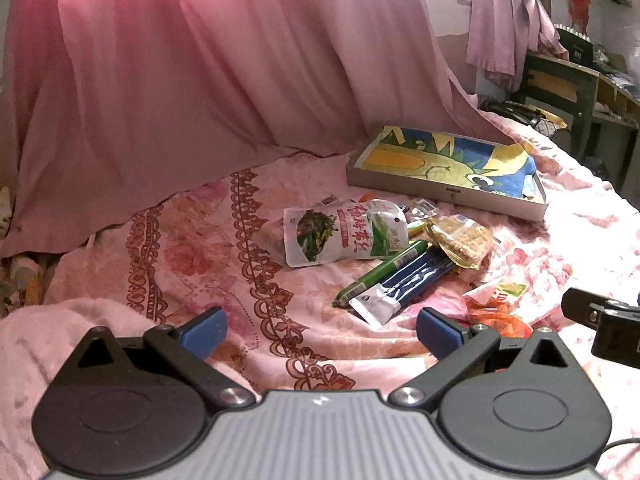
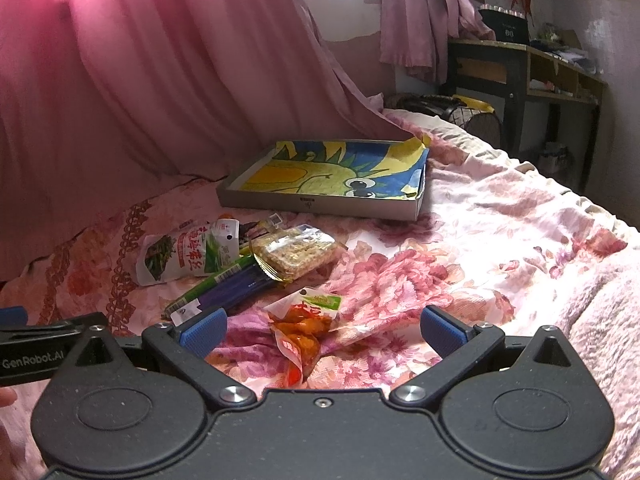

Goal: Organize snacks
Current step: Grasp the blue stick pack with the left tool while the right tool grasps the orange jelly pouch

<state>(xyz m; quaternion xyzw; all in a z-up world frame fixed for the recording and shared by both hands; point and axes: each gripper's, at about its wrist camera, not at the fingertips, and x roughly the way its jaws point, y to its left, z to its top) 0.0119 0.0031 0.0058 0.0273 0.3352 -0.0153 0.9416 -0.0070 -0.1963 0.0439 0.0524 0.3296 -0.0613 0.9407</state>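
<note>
Snacks lie in a loose pile on a floral bedspread (image 1: 192,240): a white pouch with greens pictured (image 1: 340,234), a green stick (image 1: 382,272), a dark blue packet (image 1: 404,284), a clear bag of noodle-like crisps (image 1: 460,240) and an orange-red packet (image 2: 304,328). Behind them sits a shallow grey box (image 1: 444,192) lined with a bright cartoon picture (image 2: 336,176). My left gripper (image 1: 320,330) is open, short of the pile. My right gripper (image 2: 322,330) is open, with the orange-red packet on the bed between its fingers, touching neither pad.
A pink curtain (image 1: 180,60) hangs along the far side of the bed. A dark desk (image 2: 520,68) with clutter stands at the back right, past the bed's end. A fuzzy pink blanket (image 2: 600,312) covers the near right.
</note>
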